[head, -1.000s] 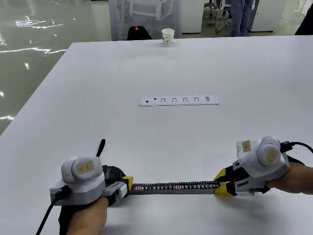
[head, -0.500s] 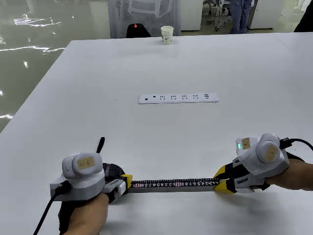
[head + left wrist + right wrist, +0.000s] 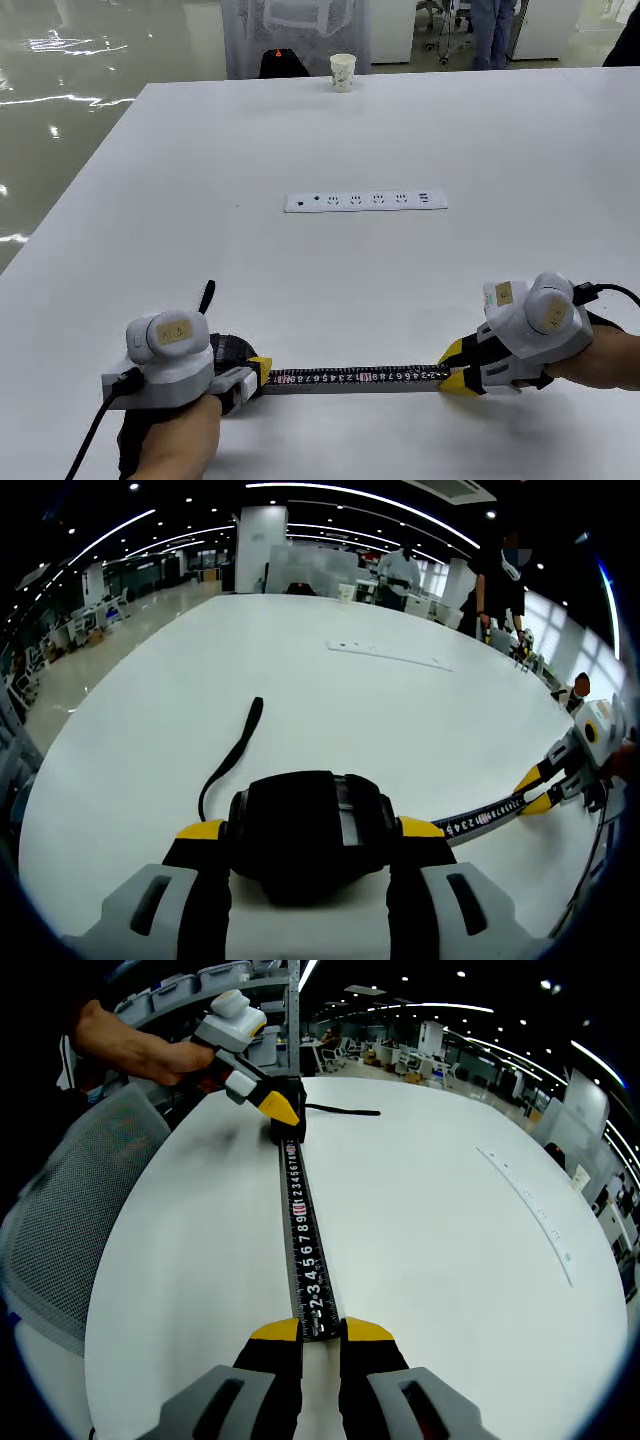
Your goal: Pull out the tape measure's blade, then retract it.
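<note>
The black tape measure (image 3: 230, 352) is being held at the near edge of the white table (image 3: 300, 130), clamped from both sides between the yellow-tipped jaws of the left gripper (image 3: 256, 370). In the left gripper view the tape measure (image 3: 305, 805) is being pinched squarely between those tips of the left gripper (image 3: 310, 830). Its black wrist strap (image 3: 235, 745) is lying loose on the tabletop beyond it. The blade (image 3: 355, 376) is being kept drawn out low along the tabletop, from the tape measure across to the right gripper (image 3: 455, 370). That gripper's jaws are being pressed together on the blade's free end. In the right gripper view the blade (image 3: 303, 1250) is being gripped at about the printed 2 by the right gripper (image 3: 322, 1332). The numbers are climbing away toward the left gripper (image 3: 285, 1110) and the strap (image 3: 345, 1112) behind it. Against the picture of half a second ago, the drawn-out span of blade and the gap between the two grippers are being held much the same, and no clear lengthening or shortening can be made out. Farther up the table a white power strip (image 3: 366, 201) is lying well apart from the work, and a paper cup (image 3: 342, 71) is standing upright near the far edge.
</note>
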A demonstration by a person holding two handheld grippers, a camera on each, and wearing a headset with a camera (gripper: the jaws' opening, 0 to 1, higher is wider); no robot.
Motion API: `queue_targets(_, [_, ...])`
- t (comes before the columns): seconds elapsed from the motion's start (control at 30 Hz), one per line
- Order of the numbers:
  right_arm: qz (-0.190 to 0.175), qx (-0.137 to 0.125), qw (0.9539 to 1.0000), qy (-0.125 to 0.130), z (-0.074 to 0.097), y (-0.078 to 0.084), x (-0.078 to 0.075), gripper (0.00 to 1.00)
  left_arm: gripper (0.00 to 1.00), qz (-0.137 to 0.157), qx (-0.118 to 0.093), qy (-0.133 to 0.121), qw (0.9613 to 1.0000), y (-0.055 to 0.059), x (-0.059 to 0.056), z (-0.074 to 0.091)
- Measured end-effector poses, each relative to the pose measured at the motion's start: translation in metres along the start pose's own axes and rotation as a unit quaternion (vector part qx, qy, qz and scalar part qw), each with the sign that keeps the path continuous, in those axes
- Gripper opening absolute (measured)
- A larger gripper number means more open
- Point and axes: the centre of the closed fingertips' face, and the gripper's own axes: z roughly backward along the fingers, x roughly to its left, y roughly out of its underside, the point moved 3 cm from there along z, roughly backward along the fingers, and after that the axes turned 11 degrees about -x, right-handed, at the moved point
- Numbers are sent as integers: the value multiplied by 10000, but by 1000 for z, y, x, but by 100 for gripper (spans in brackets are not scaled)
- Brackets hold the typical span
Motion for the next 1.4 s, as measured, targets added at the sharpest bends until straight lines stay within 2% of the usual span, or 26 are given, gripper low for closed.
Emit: queue_targets(1.4, [46, 76, 10000, -38, -1, -1, 0, 9, 58, 87, 32, 78, 9999, -1, 2, 0])
